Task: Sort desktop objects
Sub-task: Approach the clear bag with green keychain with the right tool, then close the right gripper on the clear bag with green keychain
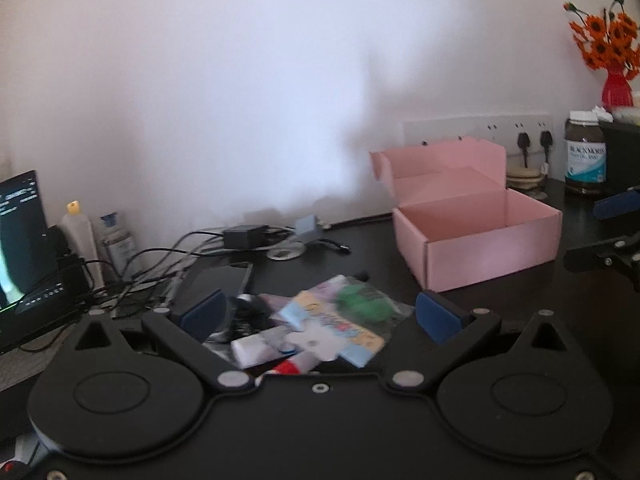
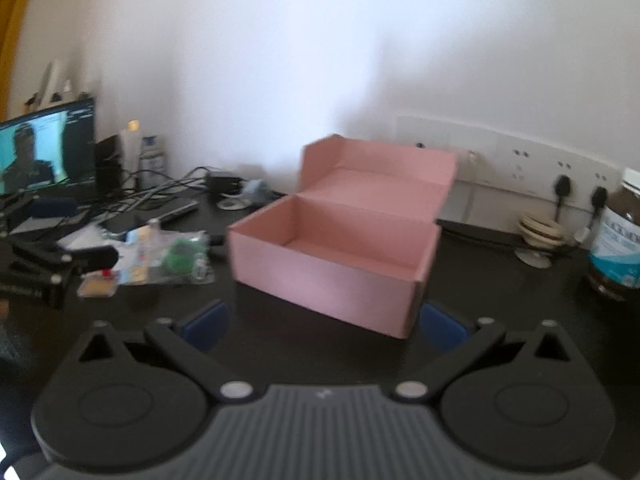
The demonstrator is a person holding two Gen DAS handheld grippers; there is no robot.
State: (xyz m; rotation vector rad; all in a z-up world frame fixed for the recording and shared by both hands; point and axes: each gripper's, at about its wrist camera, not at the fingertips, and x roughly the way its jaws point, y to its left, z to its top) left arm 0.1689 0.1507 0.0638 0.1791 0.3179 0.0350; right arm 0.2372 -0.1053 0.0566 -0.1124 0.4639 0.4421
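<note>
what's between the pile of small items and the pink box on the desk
Only bare dark desk. In the right wrist view, a narrow empty strip separates the pile of small items from the open pink box; the left wrist view shows the same gap.

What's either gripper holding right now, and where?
Nothing. Left gripper is open over the pile of small items; right gripper is open before the pink box.

From the left wrist we look low across the dark desk (image 1: 520, 312) toward the wall, close over a clutter of small packets (image 1: 320, 324). Our right wrist view faces the pink box (image 2: 332, 264) nearer; both share box, packets and monitor (image 1: 24, 240)
</note>
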